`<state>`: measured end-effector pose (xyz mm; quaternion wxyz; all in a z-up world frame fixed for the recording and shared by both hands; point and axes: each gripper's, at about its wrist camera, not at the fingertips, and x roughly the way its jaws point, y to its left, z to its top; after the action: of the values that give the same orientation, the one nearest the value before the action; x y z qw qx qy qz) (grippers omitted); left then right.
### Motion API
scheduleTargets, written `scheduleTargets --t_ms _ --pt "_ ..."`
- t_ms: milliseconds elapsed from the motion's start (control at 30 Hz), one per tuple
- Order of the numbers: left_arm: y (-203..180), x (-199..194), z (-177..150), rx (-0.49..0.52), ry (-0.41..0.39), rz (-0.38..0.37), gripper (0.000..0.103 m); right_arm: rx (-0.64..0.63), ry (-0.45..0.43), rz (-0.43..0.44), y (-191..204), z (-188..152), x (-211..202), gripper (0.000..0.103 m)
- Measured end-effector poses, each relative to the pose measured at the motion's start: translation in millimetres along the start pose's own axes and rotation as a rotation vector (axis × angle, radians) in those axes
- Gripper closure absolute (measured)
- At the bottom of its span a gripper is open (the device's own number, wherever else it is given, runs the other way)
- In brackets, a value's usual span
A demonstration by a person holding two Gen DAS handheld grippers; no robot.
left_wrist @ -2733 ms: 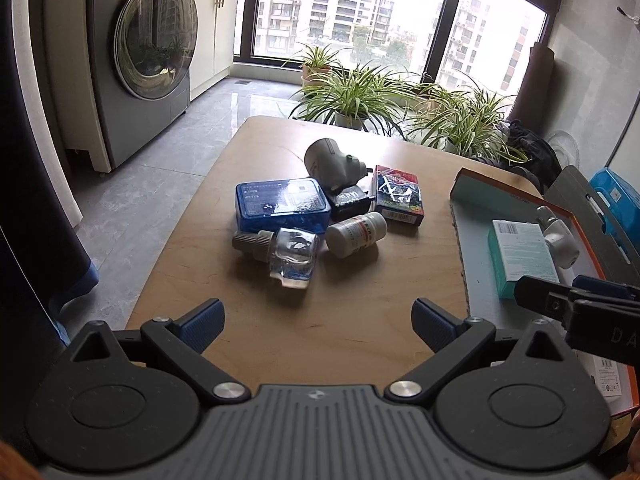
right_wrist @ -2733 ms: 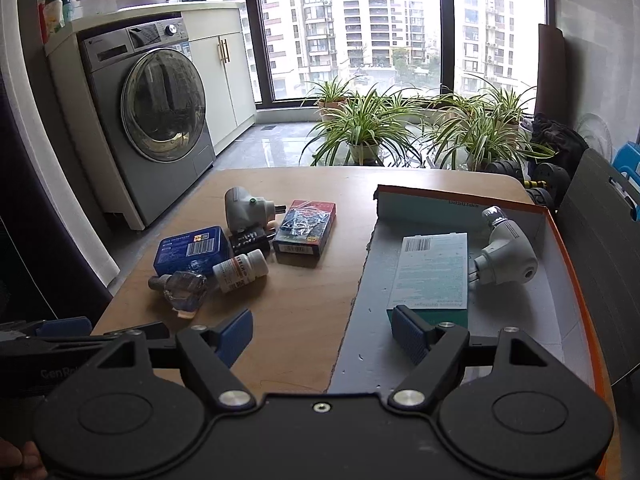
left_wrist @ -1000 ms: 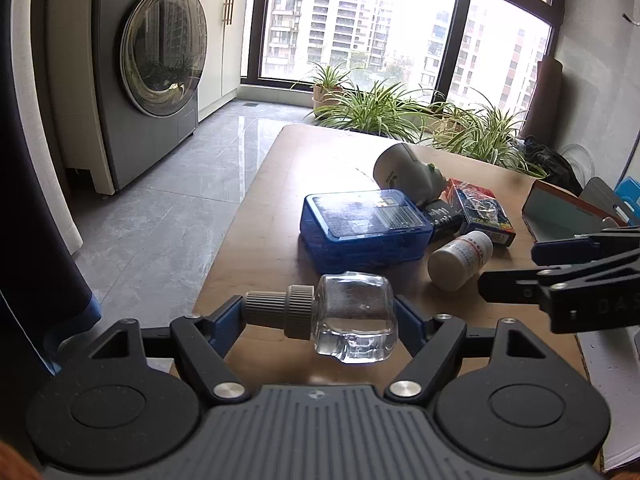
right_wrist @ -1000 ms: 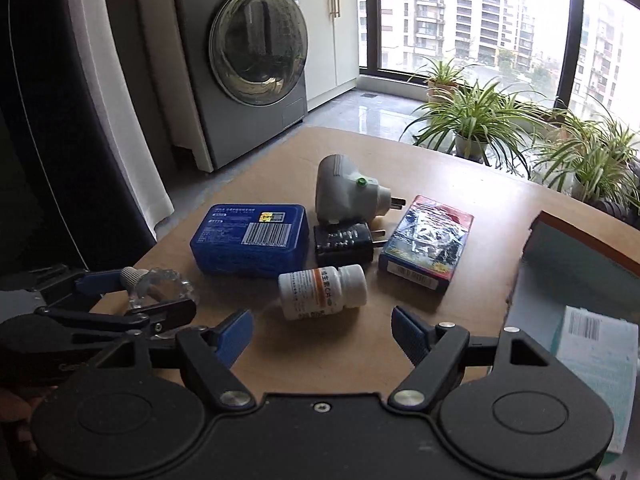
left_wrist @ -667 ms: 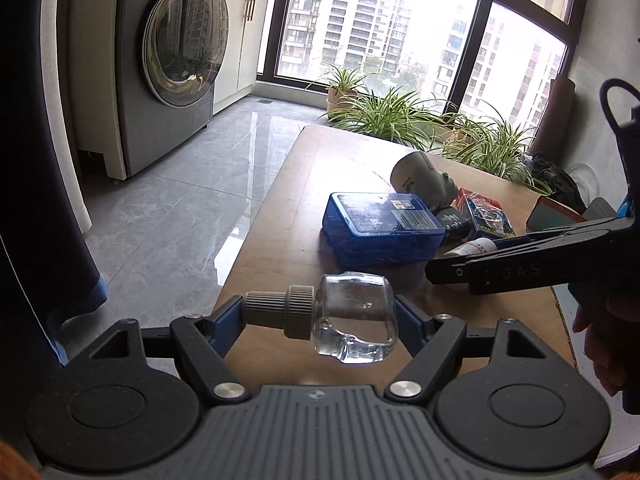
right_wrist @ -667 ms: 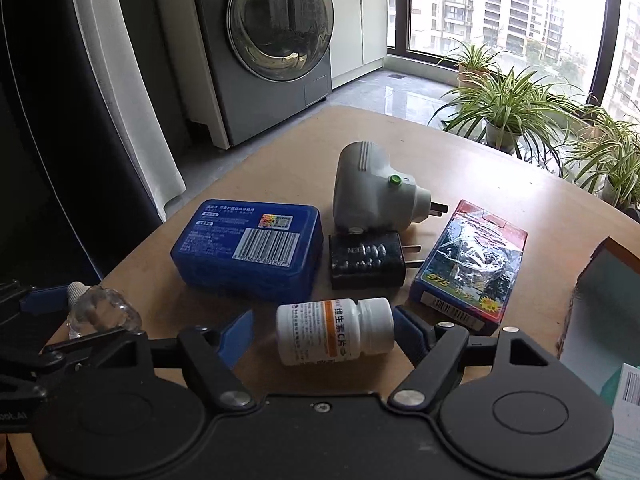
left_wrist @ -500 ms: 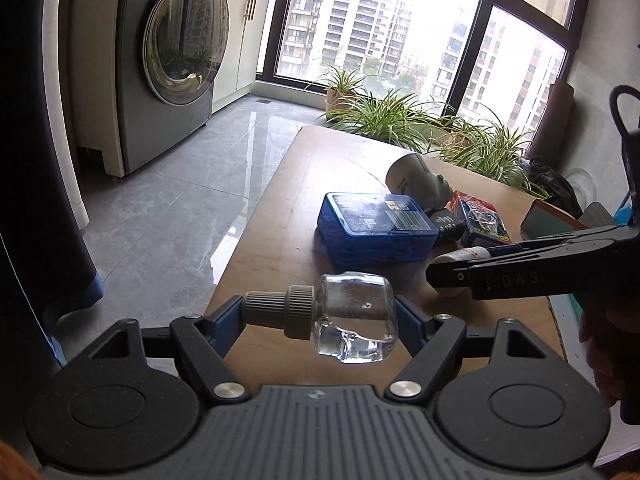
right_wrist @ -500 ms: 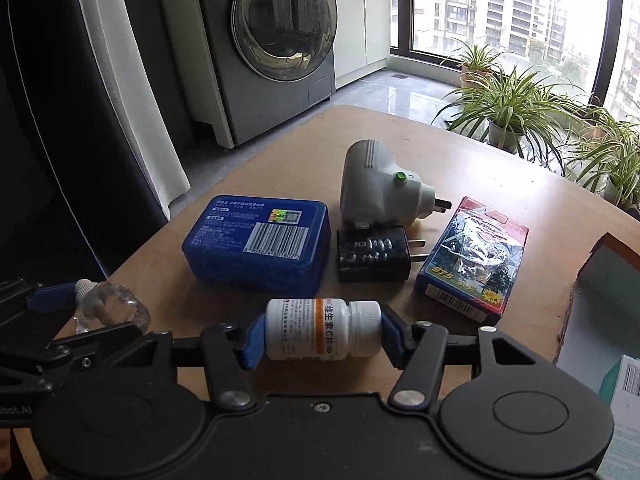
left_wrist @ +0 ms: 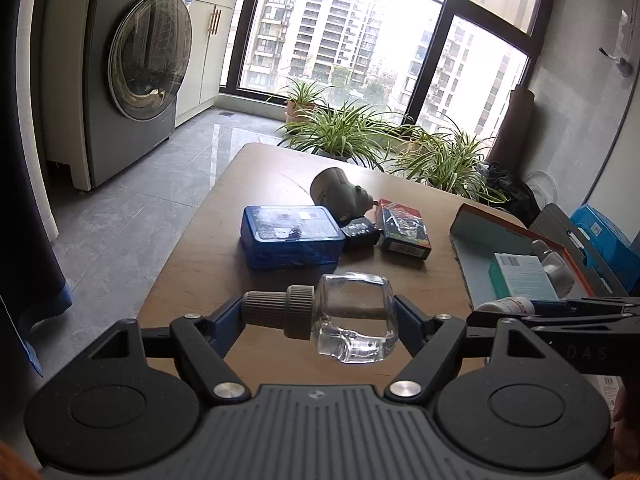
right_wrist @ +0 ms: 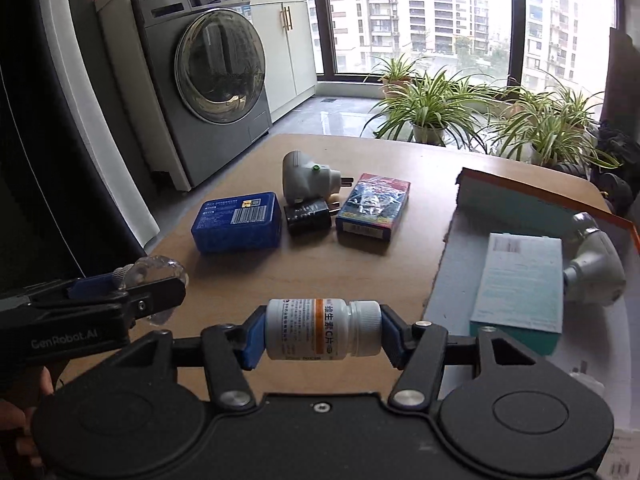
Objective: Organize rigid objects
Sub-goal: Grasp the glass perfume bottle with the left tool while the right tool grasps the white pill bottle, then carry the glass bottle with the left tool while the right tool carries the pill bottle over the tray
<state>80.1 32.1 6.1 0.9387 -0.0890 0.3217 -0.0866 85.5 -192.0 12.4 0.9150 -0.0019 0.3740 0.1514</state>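
The clear glass bottle (left_wrist: 352,316) with the ribbed grey cap lies sideways between the blue pads of the left tongs (left_wrist: 320,320), cap end against one pad and base against the other, gripped and lifted clear of the wooden bench (left_wrist: 208,264). The white pill bottle (right_wrist: 323,329) with an orange band on its label sits sideways in the right tongs (right_wrist: 322,334), which are clamped on its two ends and hold it above the bench near the left edge of the shallow cardboard tray (right_wrist: 452,280). In the right wrist view the left tongs (right_wrist: 132,292) and their glass bottle (right_wrist: 160,276) show at the left, beside the pill bottle but apart from it. On the bench beyond lie a blue plastic case (right_wrist: 236,222), a black charger (right_wrist: 308,216) just right of it, a grey-white plug-in device (right_wrist: 304,178) touching the charger from behind, and a red-and-blue carton (right_wrist: 374,206) near the charger's right. In the tray rest a teal box (right_wrist: 520,284) and, against its right side, another grey-white plug-in unit (right_wrist: 596,268). Past the bench stand potted spider plants (right_wrist: 432,108) by the window (right_wrist: 420,12), and a front-loading washing machine (right_wrist: 208,80) on the left.
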Motion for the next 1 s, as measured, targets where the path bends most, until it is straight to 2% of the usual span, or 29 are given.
scheduleTargets --t_ms 233,567,800,1000 --pt "-37.5 -19.8 -9.6 0.054 -0.013 -0.056 0.023 0.102 -0.052 -0.1 -23.8 -31.1 -49.7 0.034" --pt "-92.5 -25.2 -22.8 0.129 0.017 -0.163 0.023 0.177 -0.098 -0.213 -65.8 -65.6 -100.1 0.034" --pt "-130.7 -15.5 -25.4 0.175 0.04 -0.23 0.023 0.228 -0.15 -0.299 -97.8 -74.9 -125.5 0.034" --pt "-157.7 -3.3 -27.1 0.223 0.055 -0.256 0.023 0.28 -0.189 -0.321 -122.2 -74.4 -138.5 0.034"
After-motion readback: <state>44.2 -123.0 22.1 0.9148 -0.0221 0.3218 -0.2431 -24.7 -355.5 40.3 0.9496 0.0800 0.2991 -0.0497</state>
